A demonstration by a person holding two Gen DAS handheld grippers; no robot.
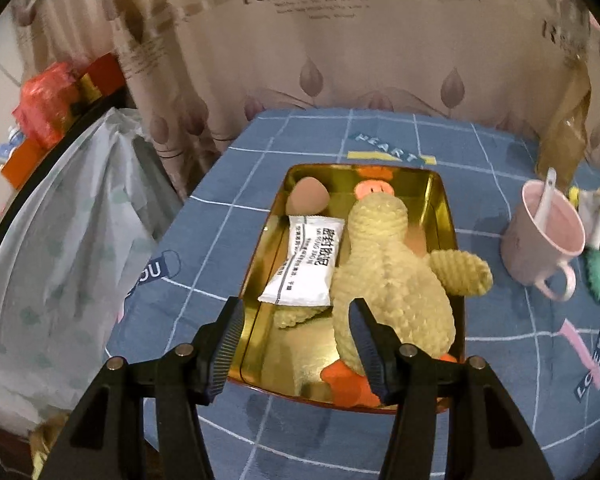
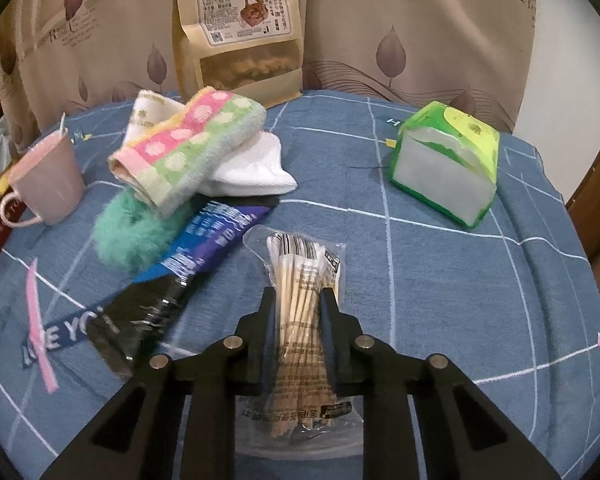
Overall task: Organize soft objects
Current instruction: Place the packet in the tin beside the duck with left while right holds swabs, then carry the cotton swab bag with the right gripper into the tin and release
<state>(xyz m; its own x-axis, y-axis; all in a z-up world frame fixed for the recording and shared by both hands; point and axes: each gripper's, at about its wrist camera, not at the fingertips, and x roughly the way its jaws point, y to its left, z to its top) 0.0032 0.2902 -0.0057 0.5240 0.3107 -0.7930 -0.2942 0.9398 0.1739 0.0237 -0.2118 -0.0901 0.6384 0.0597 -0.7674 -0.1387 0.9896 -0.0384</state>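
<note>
Cotton swabs in their clear packet (image 2: 300,292) sit between the jaws of the right tongs (image 2: 298,300), low in the centre of the right wrist view; the jaws have narrowed onto the bundle of sticks and appear to pinch it, with the packet's printed end trailing back under the tongs. To do this step well, I would keep the squeeze on the stiff bundle, not on the slack film, and lift straight up so the packet does not slide out or drag the dark blue foil packet (image 2: 188,264) that lies just to its left. The swab heads fan out above the jaw tips, towards the middle of the frame.

Further out, upper left of that frame, a fluffy green item (image 2: 132,236) lies under a folded striped towel (image 2: 188,148) and a white cloth (image 2: 256,168); a pink mug (image 2: 48,180) stands at the far left, a green tissue pack (image 2: 444,168) at the upper right, and a snack bag (image 2: 236,32) stands at the top.

The left tongs (image 1: 296,344) are wide open and hold nothing, low in the left wrist view, over the near end of a gold tray (image 1: 446,208). In the tray lie a yellow plush duck (image 1: 388,264), a white sachet (image 1: 308,264) and a beige sponge (image 1: 308,196). The blue checked worktop (image 1: 500,380) carries everything.
</note>
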